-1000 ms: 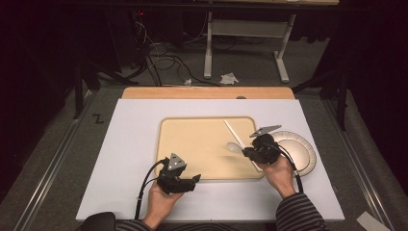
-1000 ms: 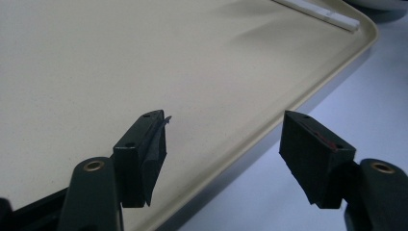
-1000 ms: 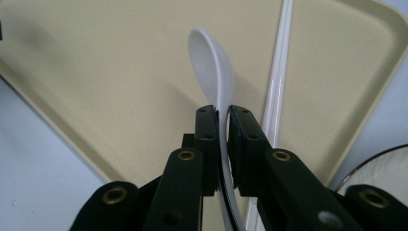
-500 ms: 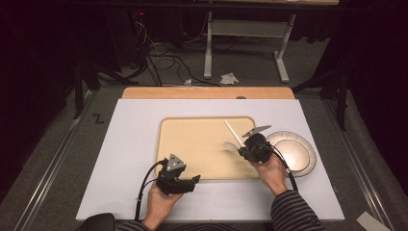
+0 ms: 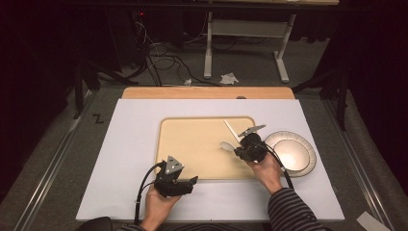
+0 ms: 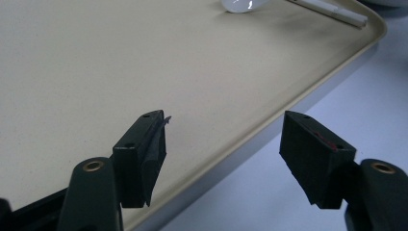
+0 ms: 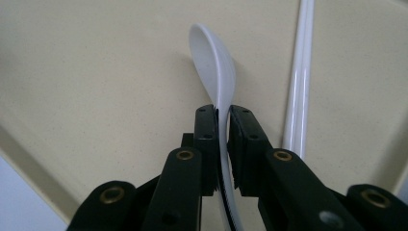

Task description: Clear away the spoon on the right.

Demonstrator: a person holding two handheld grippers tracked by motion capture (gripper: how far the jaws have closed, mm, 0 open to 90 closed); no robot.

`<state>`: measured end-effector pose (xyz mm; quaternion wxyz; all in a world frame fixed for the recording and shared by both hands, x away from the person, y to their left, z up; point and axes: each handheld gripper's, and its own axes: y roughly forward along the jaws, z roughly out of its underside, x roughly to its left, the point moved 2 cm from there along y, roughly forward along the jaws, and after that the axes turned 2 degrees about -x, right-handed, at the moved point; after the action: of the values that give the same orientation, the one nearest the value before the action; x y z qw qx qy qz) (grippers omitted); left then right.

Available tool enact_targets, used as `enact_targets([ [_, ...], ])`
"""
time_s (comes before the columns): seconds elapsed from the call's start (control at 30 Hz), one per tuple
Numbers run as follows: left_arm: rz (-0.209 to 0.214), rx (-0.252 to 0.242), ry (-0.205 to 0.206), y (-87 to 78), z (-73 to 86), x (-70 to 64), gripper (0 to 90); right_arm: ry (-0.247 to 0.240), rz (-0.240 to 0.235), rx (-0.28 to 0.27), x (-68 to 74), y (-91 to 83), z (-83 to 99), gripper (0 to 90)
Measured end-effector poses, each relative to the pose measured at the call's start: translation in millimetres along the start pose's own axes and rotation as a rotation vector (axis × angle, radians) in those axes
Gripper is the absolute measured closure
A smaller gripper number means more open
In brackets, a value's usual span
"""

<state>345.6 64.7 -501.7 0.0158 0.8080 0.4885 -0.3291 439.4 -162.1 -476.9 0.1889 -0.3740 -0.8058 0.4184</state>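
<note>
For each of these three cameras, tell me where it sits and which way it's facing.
High view: above the table's near side, looking forward and down; forearms, both hands, left gripper, right gripper.
Left gripper view: along its open jaws across the tray.
Right gripper view: along its jaws, shut on the spoon.
All three share tray, spoon and white stick.

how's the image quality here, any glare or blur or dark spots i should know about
High view: the white mat and tray are evenly lit, the surroundings fall into near black, and the plate shows a bright sheen at its centre. Left gripper view: the jaws are sharp, while the spoon at the top edge is soft. Right gripper view: the spoon casts a soft shadow on the tray, and its glossy bowl looks nearly washed out.
</note>
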Motion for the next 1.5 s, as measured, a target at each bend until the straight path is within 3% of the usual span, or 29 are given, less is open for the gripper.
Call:
enact_targets([
  [0.27, -0.018, -0.014, -0.003, -3.5, 0.2, 2.7, 33.1, 0.004, -0.002, 0.011, 1.4, 10.5, -2.0, 83.7],
  [0.47, -0.034, -0.02, 0.039, -6.0, 3.3, 1.4, 33.1, 0.003, -0.017, 0.009, 3.5, 15.1, -4.5, 84.0],
  [0.73, -0.048, -0.034, 0.026, -9.8, 2.5, 4.2, 33.1, 0.005, -0.026, 0.013, 5.7, 20.3, -6.0, 84.0],
  [0.93, -0.059, -0.043, 0.052, -11.2, 3.4, 3.5, 33.1, 0.001, -0.025, 0.035, 6.4, 28.6, -5.2, 76.8],
  [1.2, -0.06, -0.047, 0.049, -12.9, 2.8, 4.2, 33.1, 0.008, -0.035, 0.052, 5.4, 33.4, -5.3, 66.4],
  [1.4, -0.06, -0.041, 0.052, -12.3, 3.5, 4.1, 33.1, 0.015, -0.026, 0.052, 3.1, 35.7, -4.4, 71.7],
  [1.5, -0.059, -0.04, 0.052, -12.2, 3.6, 4.1, 33.0, -0.003, 0.006, 0.072, 3.3, 35.7, -4.1, 72.0],
])
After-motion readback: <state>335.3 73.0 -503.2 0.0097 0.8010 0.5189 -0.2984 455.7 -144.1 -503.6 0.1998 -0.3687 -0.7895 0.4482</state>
